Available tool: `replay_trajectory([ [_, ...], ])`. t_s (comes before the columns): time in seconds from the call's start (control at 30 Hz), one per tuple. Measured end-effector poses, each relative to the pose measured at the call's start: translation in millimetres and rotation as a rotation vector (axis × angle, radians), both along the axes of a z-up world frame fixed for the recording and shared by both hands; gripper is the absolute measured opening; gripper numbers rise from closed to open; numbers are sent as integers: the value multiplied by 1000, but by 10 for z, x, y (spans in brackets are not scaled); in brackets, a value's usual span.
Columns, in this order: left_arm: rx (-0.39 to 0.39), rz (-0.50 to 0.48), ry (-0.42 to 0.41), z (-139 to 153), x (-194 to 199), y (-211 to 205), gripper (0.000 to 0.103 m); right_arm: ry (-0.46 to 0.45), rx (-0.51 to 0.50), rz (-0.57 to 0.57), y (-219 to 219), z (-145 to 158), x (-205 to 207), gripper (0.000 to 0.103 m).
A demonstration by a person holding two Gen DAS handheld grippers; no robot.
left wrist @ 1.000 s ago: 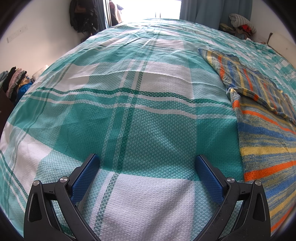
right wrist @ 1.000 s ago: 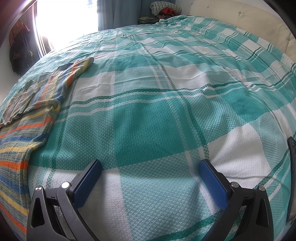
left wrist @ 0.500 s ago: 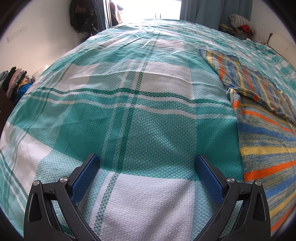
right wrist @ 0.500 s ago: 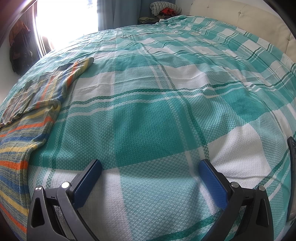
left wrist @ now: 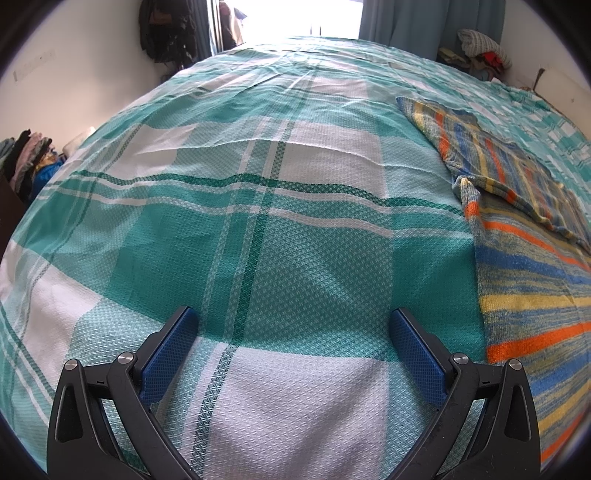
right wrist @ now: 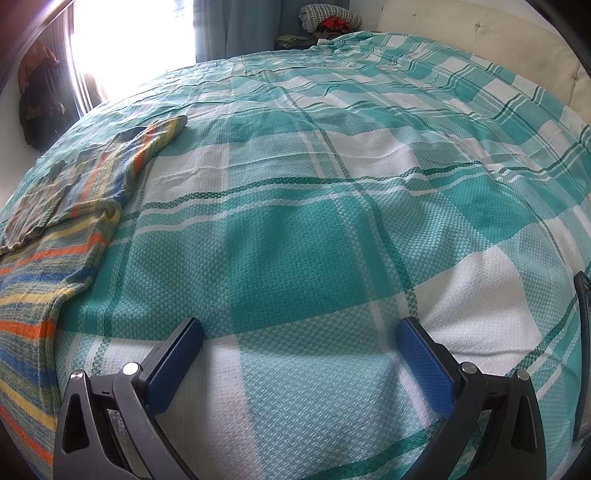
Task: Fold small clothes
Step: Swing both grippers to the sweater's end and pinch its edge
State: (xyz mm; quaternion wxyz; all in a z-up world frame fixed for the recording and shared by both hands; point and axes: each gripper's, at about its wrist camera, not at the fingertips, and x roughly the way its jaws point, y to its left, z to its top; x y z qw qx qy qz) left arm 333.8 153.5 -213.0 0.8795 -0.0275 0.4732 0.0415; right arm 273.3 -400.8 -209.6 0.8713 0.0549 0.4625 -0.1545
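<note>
A striped knitted garment in blue, orange and yellow lies flat on the teal-and-white checked bedspread. It fills the right edge of the left wrist view, with one part folded over on top. In the right wrist view the same garment lies along the left edge. My left gripper stands open over bare bedspread, left of the garment, holding nothing. My right gripper is open too, over the bedspread to the right of the garment, with nothing between its blue pads.
Piled clothes sit beyond the far end of the bed by a curtain and bright window. Dark clothing hangs on the left wall. A cream padded headboard borders the bed on the right. More folded clothes sit at far left.
</note>
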Motion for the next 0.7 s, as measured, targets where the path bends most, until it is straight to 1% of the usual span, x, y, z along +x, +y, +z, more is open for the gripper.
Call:
replay_trajectory([
  [0.07, -1, 1, 10, 9, 12, 0, 103, 0, 2, 0, -5, 0, -3, 103],
  [0.13, -18, -19, 67, 44, 21, 24, 103, -1, 34, 2, -49, 18, -11, 103],
  [0.2, -43, -69, 152, 129, 3, 71, 101, 26, 123, 23, -152, 70, -16, 103],
  [0.27, -86, -80, 173, 269, -146, 140, 99, 60, 223, 74, -244, 208, -69, 103],
  [0.33, -169, -134, 166, 495, -467, 189, 97, 70, 290, 93, -267, 353, -211, 102],
  [0.4, -238, -248, 148, 719, -899, 119, 97, 84, 368, 145, -189, 548, -480, 102],
  [0.43, -256, -298, 141, 783, -1072, 63, 97, 97, 417, 180, -126, 616, -635, 102],
  [0.5, -279, -399, 152, 823, -1423, -130, 97, 118, 542, 253, 37, 707, -964, 102],
  [0.57, -289, -442, 190, 739, -1603, -316, 96, 138, 628, 302, 258, 731, -1256, 102],
  [0.63, -305, -462, 240, 583, -1685, -457, 83, 154, 652, 332, 478, 706, -1415, 98],
  [0.67, -303, -457, 264, 509, -1699, -516, 71, 167, 650, 344, 573, 675, -1451, 93],
  [0.7, -292, -438, 283, 445, -1700, -565, 70, 186, 634, 360, 694, 626, -1476, 88],
])
